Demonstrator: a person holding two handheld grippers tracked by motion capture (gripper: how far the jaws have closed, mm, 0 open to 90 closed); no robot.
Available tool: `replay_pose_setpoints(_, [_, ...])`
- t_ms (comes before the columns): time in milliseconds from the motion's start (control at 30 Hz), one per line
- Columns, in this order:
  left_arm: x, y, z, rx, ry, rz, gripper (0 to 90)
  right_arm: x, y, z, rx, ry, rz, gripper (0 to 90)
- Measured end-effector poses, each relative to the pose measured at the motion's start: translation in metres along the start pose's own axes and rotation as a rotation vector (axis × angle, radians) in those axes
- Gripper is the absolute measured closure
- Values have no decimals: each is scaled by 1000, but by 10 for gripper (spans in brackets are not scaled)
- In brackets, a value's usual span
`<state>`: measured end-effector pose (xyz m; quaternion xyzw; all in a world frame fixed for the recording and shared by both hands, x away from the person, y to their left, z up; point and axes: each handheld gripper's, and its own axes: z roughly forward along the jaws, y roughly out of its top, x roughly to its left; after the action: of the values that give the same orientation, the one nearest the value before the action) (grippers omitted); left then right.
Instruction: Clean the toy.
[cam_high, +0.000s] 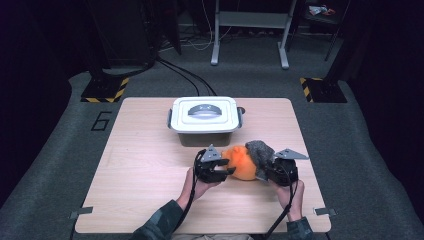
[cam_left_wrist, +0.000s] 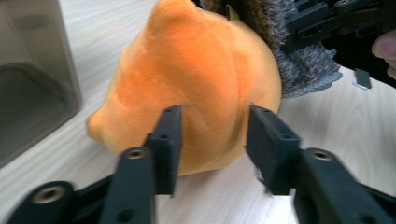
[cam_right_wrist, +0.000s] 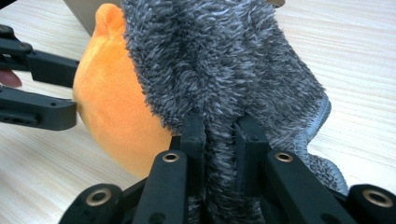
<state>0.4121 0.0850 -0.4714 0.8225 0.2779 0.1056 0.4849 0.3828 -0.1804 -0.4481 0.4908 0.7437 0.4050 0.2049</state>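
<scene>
**Grey cloth pinched on the right, orange plush loose between the left jaws**

High view: the orange plush (cam_high: 241, 161) lies on the table (cam_high: 140, 165) just in front of the lidded white box (cam_high: 204, 118), with the grey fuzzy cloth (cam_high: 260, 150) draped over its right side. The left hand-held gripper (cam_high: 226, 167) meets the plush from the left, and the right hand-held gripper (cam_high: 264, 170) comes in from the right, at the cloth. The step in hand looks like pulling the cloth off the plush, or parting the two, in front of the box.

Left gripper view: the left hand-held gripper (cam_left_wrist: 214, 140) has its jaws partly apart, one on each side of the plush's (cam_left_wrist: 196, 79) near bulge. The pads lie close to the fabric, perhaps brushing it, but do not squeeze it. The plush rests on the table, just beside the box wall (cam_left_wrist: 32, 84). The cloth (cam_left_wrist: 299, 60) hangs off its far side.

Right gripper view: the right hand-held gripper (cam_right_wrist: 219, 140) is clamped tight on a fold of the cloth (cam_right_wrist: 224, 60), which bunches between its jaws. The plush (cam_right_wrist: 112, 107) sits just beside and under it, with the left gripper's jaws on its far side.

The next move probably calls for the left jaws to close and steady the plush beside the box while the right draws the cloth up and away. With a loose left hold, the plush would likely drag along with the cloth.
</scene>
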Motion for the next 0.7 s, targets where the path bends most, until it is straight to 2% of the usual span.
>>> replay_pose_setpoints(100, [0, -1, 2, 16, 1, 12, 466, -2, 1, 2, -3, 4, 3, 763])
replay_pose_setpoints(267, [-7, -2, 7, 30, 13, 73, 398, -3, 3, 3, 4, 6, 6, 763])
replay_pose_setpoints(367, [-11, -2, 12, 51, 43, 116, 402, -4, 4, 4, 5, 4, 10, 763])
replay_pose_setpoints(433, [-13, -3, 16, 61, 75, 139, 479, -5, 4, 6, 2, 8, 18, 763])
replay_pose_setpoints(500, [-13, -5, 19, 60, 79, 135, 577, -6, 3, 7, 2, 6, 25, 763])
replay_pose_setpoints(600, [-12, -4, 18, 57, 77, 138, 698, -6, 2, 5, -5, 4, 26, 764])
replay_pose_setpoints(700, [-11, -3, 16, 48, 63, 118, 742, -6, 1, 0, -25, 5, 23, 768])
